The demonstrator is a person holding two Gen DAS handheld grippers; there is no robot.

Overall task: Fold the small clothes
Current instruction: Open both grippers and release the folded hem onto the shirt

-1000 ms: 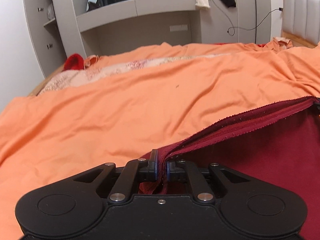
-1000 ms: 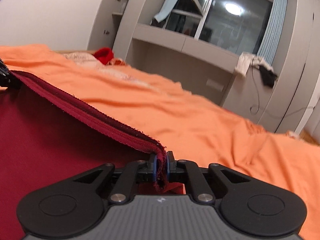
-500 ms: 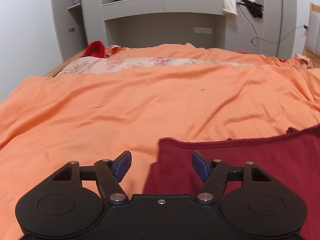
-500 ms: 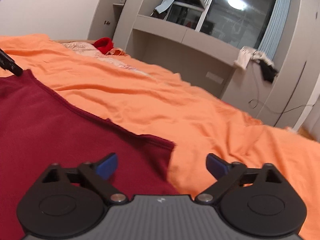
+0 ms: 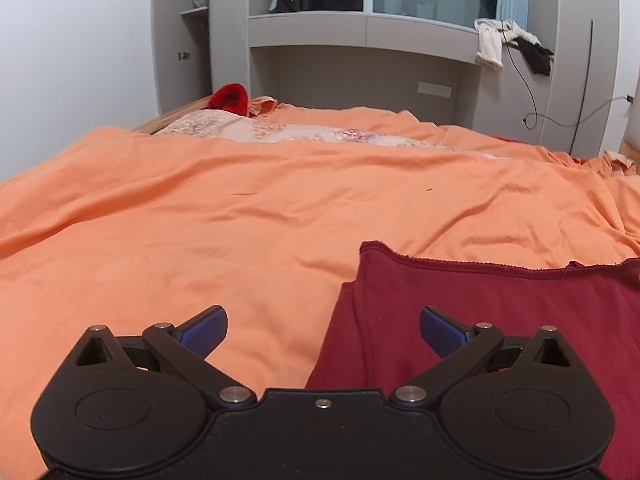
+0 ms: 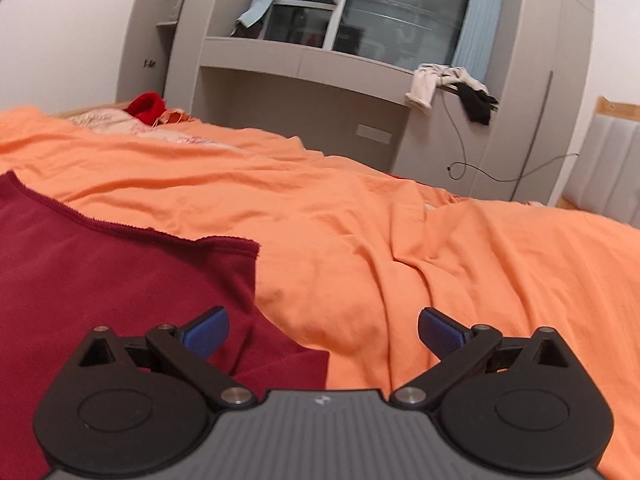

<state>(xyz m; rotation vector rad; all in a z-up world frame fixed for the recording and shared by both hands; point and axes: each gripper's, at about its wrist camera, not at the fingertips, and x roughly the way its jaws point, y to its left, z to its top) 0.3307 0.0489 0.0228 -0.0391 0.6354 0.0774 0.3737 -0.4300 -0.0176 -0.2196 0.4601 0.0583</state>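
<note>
The dark red cloth (image 5: 500,312), let go, now lies flat on the orange sheet (image 5: 240,220); left claw (image 5: 323,334) and right claw (image 6: 323,332) have just opened wide, empty, above its near corners

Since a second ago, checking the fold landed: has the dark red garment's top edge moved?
Yes. The dark red garment was released as both grippers' fingers opened; its edge dropped from between them flat onto the orange bedspread.

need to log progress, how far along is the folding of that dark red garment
Done: the dark red garment lies on the orange bedspread, its top hem doubled, so one fold looks laid. In hand: nothing; the left gripper and right gripper have just been opening, pads clear. Left: probably further folds.
</note>
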